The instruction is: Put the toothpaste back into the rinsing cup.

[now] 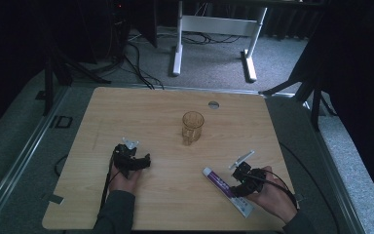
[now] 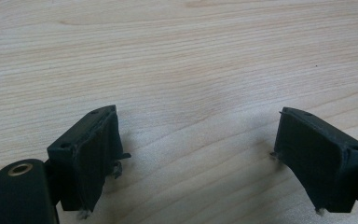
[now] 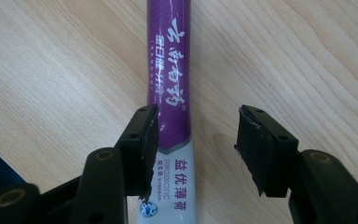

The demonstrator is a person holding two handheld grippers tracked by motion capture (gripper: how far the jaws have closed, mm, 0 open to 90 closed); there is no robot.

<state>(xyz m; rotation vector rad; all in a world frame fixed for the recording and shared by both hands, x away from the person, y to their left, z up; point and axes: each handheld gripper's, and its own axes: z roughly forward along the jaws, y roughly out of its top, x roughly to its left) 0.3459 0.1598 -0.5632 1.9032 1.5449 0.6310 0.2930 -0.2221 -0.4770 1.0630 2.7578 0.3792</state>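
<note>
The right gripper [image 3: 193, 140] hung with jaws spread over the purple toothpaste tube [image 3: 168, 70]; the left gripper [image 2: 196, 154] gaped above bare table [image 2: 191, 56]

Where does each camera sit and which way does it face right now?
High view: above the person's side, looking forward and down on the table, cup, tube; both forearms and hands show.
Left gripper view: rides the left tongs, facing bare wood between open jaws.
Right gripper view: rides the right tongs, facing down on the tube.
Shared: the tube, in high and right gripper views.
</note>
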